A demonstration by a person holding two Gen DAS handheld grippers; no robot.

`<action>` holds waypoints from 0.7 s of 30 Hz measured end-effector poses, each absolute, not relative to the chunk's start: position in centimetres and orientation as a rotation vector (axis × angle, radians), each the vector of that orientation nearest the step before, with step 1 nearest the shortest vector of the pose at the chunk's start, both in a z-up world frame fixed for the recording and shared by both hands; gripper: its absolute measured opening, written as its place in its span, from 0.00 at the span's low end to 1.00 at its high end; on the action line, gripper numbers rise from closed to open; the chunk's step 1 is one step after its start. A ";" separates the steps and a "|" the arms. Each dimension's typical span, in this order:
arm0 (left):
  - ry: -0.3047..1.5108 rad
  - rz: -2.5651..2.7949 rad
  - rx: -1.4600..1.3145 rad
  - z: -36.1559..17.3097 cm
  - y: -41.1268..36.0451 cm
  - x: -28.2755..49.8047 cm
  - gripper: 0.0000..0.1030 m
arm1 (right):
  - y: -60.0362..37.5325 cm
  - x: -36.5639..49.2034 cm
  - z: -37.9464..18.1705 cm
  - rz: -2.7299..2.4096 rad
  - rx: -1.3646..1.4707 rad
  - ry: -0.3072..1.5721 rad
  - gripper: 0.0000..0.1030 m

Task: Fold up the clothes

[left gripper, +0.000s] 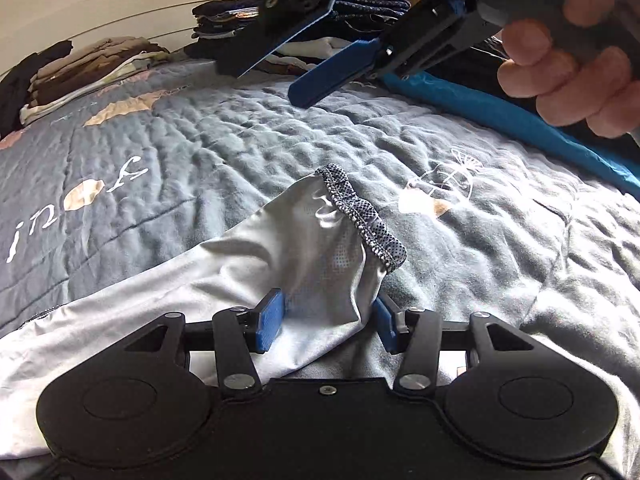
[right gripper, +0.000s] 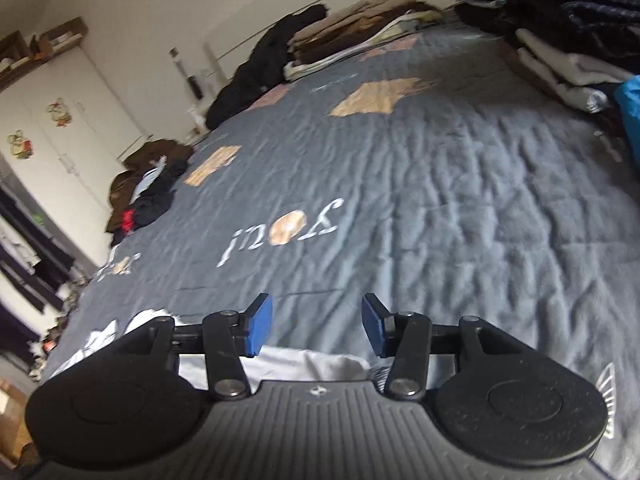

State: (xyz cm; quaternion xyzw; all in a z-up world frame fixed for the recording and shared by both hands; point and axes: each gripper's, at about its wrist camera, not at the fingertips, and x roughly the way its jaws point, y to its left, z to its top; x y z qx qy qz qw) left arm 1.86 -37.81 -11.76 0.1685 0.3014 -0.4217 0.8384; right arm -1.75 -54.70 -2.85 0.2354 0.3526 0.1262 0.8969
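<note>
From my left wrist camera I see the left gripper (left gripper: pixel 330 320) low over the bed, its two blue pads standing partly apart with a light grey garment (left gripper: pixel 280 264) bunched between them. The cloth fills much of the gap and seems to brush both pads, but I cannot tell whether they actually press on it. The garment lies on the grey quilt (left gripper: pixel 248 148), running from the lower left of the view up toward the middle, where its dark dotted hem (left gripper: pixel 362 216) curls over the top edge.

Higher in the same view the right gripper (left gripper: pixel 286 70) hangs above the quilt, held by a hand (left gripper: pixel 576 60) at the upper right. Its blue fingers are spread and nothing sits between them. My right wrist camera agrees: the pads stand partly apart over bare quilt (right gripper: pixel 400 200), with only a strip of the pale garment (right gripper: pixel 304 364) showing underneath, close to the gripper body.

A bright blue cloth (left gripper: pixel 500 116) lies along the right side of the bed, just below the hand. Along the far edge sit folded stacks: a dark pile (left gripper: pixel 236 20) near the middle and a brown and cream pile (left gripper: pixel 88 68) to the left. In the right camera, a loose heap of dark and brown clothes (right gripper: pixel 148 188) rests at the left edge of the bed, and a white wardrobe (right gripper: pixel 52 120) stands beyond it.
</note>
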 end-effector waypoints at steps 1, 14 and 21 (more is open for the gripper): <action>0.638 -0.891 0.356 -11.7 -37.8 1.9 0.47 | -54.3 -1.5 -3.3 0.296 0.503 0.752 0.47; 0.731 -0.846 0.182 -10.1 -33.0 2.2 0.51 | -54.9 -1.7 -9.8 0.174 0.502 0.946 0.47; 0.697 -0.752 0.122 -7.7 -27.4 0.9 0.54 | -53.3 -3.4 -6.2 0.290 0.432 0.870 0.47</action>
